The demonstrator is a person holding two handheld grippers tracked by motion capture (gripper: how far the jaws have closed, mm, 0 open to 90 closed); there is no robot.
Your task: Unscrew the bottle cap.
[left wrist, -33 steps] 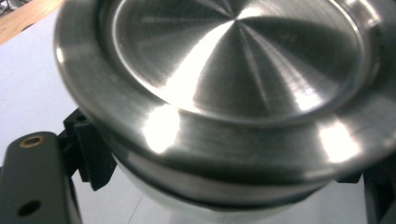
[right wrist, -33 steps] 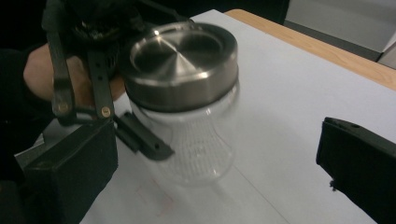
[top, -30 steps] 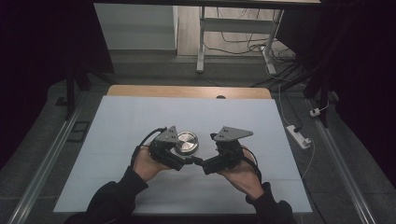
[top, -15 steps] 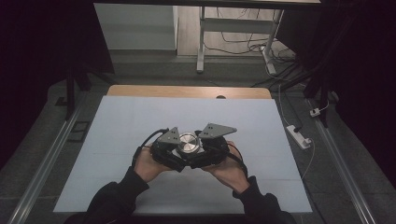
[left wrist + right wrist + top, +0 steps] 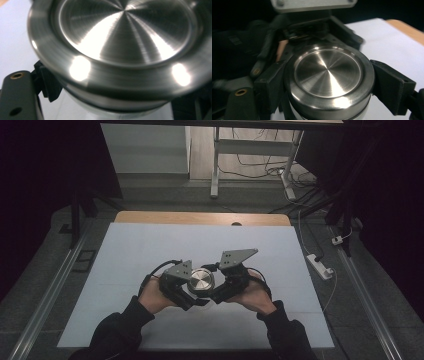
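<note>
On the table: a white sheet (image 5: 150, 250) covers most of the top, with bare wood at the far edge.
Steel jar (image 5: 200, 281): between both hands, near the front middle (lid up, brushed metal).
Left gripper (image 5: 192, 296): clamped tight on the jar's body below the lid.
Right gripper (image 5: 212, 295): jaws have just been closing; pads now press either side of the lid (image 5: 328, 72).

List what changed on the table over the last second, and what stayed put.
The right claw swung in from the right and its jaws have just been closing onto the lid of the round steel container, pads pressing its rim. The left claw kept its grip on the container, which stayed in place above the white table.
</note>
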